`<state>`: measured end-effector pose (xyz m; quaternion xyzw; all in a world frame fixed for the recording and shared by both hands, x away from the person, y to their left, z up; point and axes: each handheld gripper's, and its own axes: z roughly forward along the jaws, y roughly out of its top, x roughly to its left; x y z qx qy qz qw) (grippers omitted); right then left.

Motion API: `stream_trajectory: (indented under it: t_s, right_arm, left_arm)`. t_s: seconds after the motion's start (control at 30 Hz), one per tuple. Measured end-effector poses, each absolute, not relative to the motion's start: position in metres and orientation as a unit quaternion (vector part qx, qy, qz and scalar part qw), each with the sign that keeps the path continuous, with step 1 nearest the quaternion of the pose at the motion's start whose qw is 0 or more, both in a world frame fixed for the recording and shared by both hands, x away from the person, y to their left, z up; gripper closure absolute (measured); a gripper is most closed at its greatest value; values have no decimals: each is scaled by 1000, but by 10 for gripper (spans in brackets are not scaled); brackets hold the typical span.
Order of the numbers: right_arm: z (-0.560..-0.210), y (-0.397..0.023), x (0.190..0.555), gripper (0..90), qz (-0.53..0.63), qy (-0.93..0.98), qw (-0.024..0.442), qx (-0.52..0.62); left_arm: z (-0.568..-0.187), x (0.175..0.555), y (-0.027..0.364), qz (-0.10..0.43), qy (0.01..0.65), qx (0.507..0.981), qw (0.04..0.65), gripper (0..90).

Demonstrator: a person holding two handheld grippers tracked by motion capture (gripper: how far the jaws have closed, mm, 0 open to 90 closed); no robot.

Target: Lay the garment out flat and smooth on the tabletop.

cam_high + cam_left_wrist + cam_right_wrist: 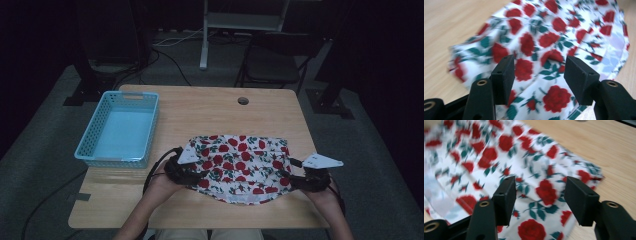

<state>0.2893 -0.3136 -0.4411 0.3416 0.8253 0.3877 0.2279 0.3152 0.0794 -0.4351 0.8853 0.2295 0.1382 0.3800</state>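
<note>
A white cloth printed with red roses and green leaves (239, 165) lies spread on the wooden table (210, 110), near its front edge. My left gripper (192, 175) is at the cloth's left edge, jaws open over the fabric (534, 62) with a wide gap between them. My right gripper (292, 179) is at the cloth's right edge, also open above the fabric (539, 190). Neither pair of jaws pinches the cloth.
A light blue plastic basket (121, 128) stands empty on the table's left side. A round cable hole (243, 100) sits near the table's far edge. A dark chair (272, 57) stands beyond the table.
</note>
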Motion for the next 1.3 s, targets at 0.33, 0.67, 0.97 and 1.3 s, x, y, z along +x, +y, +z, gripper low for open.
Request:
stream_trajectory:
  t_s: [0.33, 0.67, 0.97, 1.3]
  right_arm:
    - [-473, -295, 323, 503, 307, 877, 216, 300]
    - [-471, -288, 322, 891, 290, 898, 176, 280]
    - [-422, -288, 291, 895, 367, 900, 110, 206]
    - [-418, -320, 341, 896, 442, 807, 57, 386]
  left_arm:
    - [-467, 335, 59, 98, 221, 916, 322, 563]
    - [-473, 340, 75, 59, 238, 901, 358, 898]
    - [-421, 307, 78, 62, 168, 903, 391, 900]
    - [-437, 357, 95, 56, 297, 862, 408, 900]
